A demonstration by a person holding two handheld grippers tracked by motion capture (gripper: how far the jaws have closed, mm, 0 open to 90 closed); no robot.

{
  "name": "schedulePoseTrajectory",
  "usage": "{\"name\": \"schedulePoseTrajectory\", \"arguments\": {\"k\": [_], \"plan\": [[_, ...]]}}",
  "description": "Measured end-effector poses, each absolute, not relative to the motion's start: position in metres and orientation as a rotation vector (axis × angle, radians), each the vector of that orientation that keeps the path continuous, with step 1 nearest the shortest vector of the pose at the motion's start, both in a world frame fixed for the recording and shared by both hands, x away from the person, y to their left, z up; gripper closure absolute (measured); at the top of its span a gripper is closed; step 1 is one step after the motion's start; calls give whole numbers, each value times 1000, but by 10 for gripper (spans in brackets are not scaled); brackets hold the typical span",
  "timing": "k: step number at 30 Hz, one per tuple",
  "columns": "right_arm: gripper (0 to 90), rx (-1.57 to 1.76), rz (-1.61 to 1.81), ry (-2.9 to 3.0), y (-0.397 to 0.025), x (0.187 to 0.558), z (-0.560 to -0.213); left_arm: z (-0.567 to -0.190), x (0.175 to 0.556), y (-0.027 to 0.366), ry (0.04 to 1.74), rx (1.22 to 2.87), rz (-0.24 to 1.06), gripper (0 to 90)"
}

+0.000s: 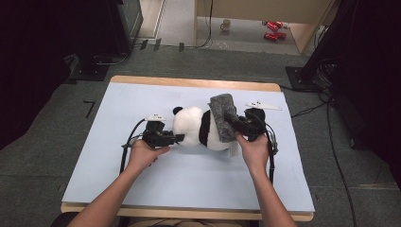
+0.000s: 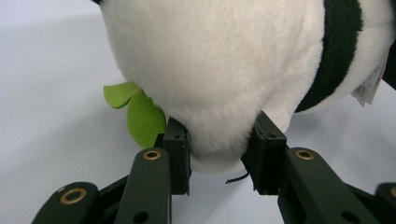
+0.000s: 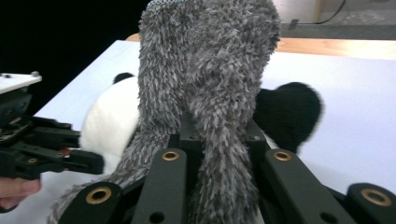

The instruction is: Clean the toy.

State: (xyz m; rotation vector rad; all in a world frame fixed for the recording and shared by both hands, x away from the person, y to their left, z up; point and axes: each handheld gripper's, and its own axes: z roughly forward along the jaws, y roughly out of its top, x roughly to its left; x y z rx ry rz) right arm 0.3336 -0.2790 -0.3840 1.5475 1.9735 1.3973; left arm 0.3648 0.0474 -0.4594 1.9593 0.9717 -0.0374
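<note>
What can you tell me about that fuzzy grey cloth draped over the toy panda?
The grey cloth is a shaggy, long-piled fabric, like a fluffy sock or scarf; which one is unclear. It lies across the body of the plush panda, one end lifted above the toy and the other hanging down its near side. The right claw is shut on a bunched fold of it, the pile spilling over the jaws. The panda lies on the pale blue table cover, its head pinched by the left claw.

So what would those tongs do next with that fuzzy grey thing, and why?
Probably the right tongs would draw the grey fuzzy cloth further across the toy panda. The cloth is pinched between their jaws and already drapes over the panda's middle, while the left tongs clamp the white plush, steadying the toy on the table.
</note>
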Motion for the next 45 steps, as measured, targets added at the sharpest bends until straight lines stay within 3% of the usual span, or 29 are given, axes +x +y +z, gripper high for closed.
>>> {"name": "schedulePoseTrajectory", "arguments": {"k": [12,18,31,37,45], "plan": [[782,1656,1479,1850,-310,330,-371,-462,362,45,982,1959,-14,653],[782,1549,1576,1931,-276,324,-358,-461,356,41,970,1961,9,653],[780,1417,1589,2207,-192,330,-382,-461,341,36,948,1961,46,648],[775,1360,1454,2280,-178,335,-399,-462,339,35,941,1988,83,648],[772,1409,1400,2223,-203,340,-398,-462,345,38,951,1983,67,648]]}}
